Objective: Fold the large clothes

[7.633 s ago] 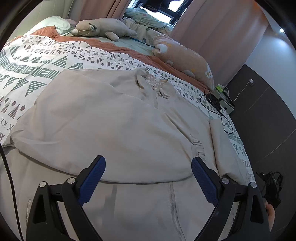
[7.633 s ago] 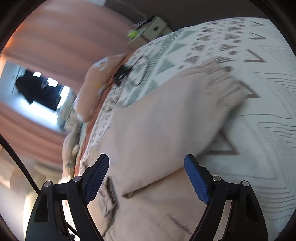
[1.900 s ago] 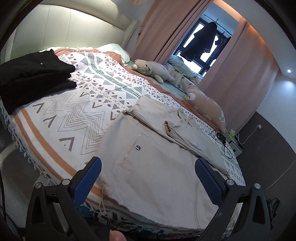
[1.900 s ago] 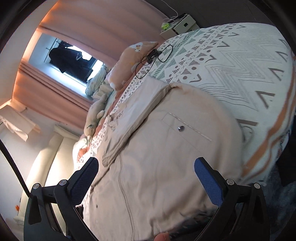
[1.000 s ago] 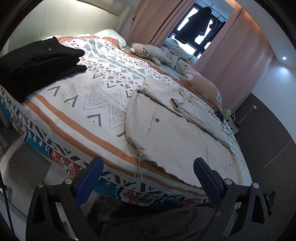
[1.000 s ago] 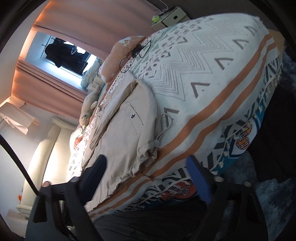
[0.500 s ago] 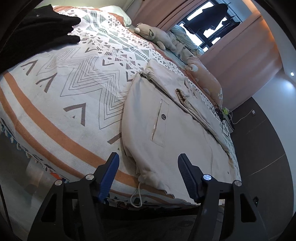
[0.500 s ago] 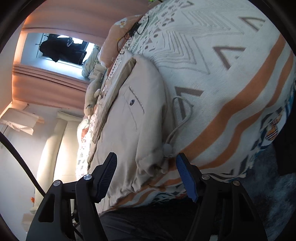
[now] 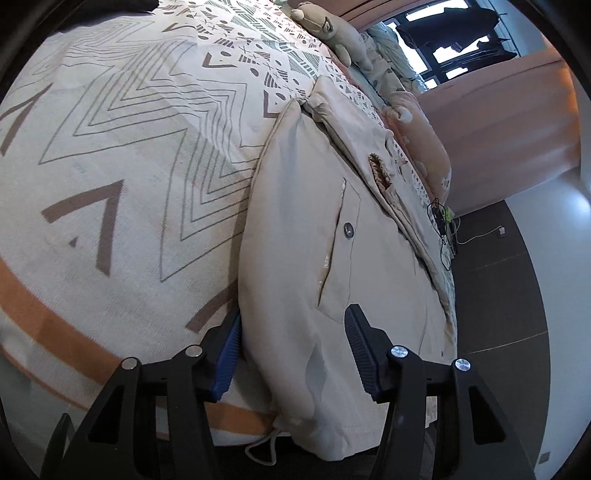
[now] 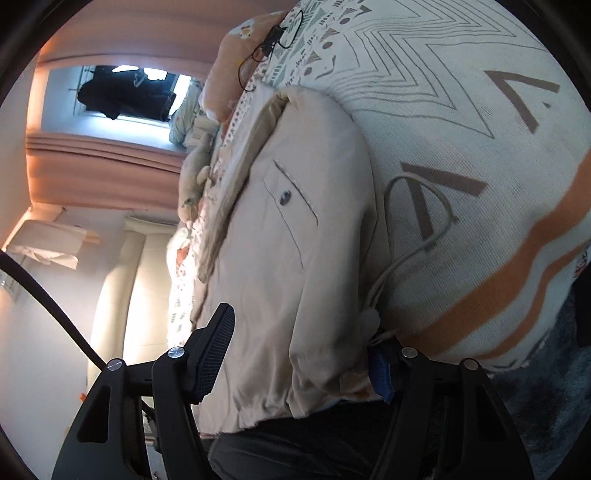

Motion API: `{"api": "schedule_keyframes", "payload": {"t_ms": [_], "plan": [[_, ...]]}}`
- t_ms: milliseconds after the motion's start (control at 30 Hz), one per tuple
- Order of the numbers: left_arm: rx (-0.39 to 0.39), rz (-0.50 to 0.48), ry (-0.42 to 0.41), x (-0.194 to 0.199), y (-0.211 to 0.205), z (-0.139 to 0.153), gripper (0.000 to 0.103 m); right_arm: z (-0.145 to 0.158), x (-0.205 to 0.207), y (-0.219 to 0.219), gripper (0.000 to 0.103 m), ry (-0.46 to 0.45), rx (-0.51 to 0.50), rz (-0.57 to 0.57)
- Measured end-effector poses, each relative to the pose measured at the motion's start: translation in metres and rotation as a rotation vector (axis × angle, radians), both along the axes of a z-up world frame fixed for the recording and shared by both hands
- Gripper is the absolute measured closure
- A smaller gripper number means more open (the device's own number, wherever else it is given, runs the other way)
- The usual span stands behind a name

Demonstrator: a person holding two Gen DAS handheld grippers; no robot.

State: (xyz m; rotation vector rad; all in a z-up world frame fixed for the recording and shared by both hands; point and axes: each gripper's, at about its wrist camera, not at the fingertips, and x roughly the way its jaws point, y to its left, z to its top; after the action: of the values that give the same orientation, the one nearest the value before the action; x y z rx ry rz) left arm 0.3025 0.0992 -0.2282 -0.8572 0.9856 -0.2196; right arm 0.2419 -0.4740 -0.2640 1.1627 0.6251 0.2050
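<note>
A beige padded jacket [image 9: 314, 221] lies folded lengthwise on the patterned bedspread [image 9: 129, 147], its hem at the bed's near edge. My left gripper [image 9: 293, 350] straddles the hem's left corner. Its jaws are closing, one finger against the jacket's side edge and the other on top of the fabric. In the right wrist view the jacket [image 10: 295, 240] bunches between the fingers of my right gripper [image 10: 299, 365], which is shut on the hem's right corner. One finger is half hidden under the cloth. A white drawstring [image 10: 417, 236] loops out onto the bedspread [image 10: 480, 129].
A plush toy [image 9: 332, 26] and a pink pillow [image 9: 424, 136] lie along the bed's far side, with a black cable [image 9: 439, 218] near them. Dark floor [image 9: 498, 314] runs to the right of the bed. A person's dark clothing [image 10: 314, 443] is below the hem.
Both grippers came down and in to the jacket's hem corners. Their jaws narrowed from wide open, and the fabric now sits between the fingers of each.
</note>
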Motion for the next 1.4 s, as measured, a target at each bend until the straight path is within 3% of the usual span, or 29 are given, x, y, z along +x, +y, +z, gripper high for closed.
{"api": "schedule_keyframes", "payload": {"t_ms": [67, 167, 267, 367, 433, 500, 600, 1067, 1233, 1400], "plan": [[-0.027, -0.018, -0.019, 0.005, -0.004, 0.000, 0.048, -0.002, 0.003, -0.001, 0.039, -0.026, 0.011, -0.011], [0.011, -0.037, 0.008, 0.011, -0.011, 0.000, 0.048, -0.008, 0.006, -0.002, 0.040, -0.021, -0.005, -0.035], [-0.009, -0.029, 0.022, 0.007, -0.012, -0.003, 0.052, -0.018, 0.007, 0.004, 0.056, 0.023, -0.025, -0.058], [0.017, -0.042, 0.045, 0.001, -0.015, -0.006, 0.064, -0.018, 0.008, 0.014, 0.070, 0.043, -0.042, -0.073], [0.045, -0.071, 0.060, -0.002, -0.021, -0.006, 0.079, -0.019, 0.009, 0.019, 0.081, 0.053, -0.049, -0.063], [0.047, -0.059, 0.070, -0.005, -0.022, -0.007, 0.088, -0.019, 0.007, 0.023, 0.086, 0.059, -0.057, -0.058], [0.049, -0.023, 0.037, -0.012, -0.023, 0.001, 0.091, -0.007, 0.004, 0.025, 0.094, 0.049, -0.062, -0.072], [0.011, 0.000, -0.202, -0.067, -0.008, 0.106, 0.093, 0.082, -0.078, 0.044, 0.096, -0.212, -0.049, -0.074], [0.000, 0.001, -0.261, -0.091, -0.003, 0.131, 0.093, 0.098, -0.136, 0.036, 0.096, -0.286, -0.057, -0.058], [-0.009, 0.000, -0.327, -0.123, 0.003, 0.153, 0.093, 0.105, -0.161, 0.040, 0.096, -0.350, -0.055, -0.051]]}}
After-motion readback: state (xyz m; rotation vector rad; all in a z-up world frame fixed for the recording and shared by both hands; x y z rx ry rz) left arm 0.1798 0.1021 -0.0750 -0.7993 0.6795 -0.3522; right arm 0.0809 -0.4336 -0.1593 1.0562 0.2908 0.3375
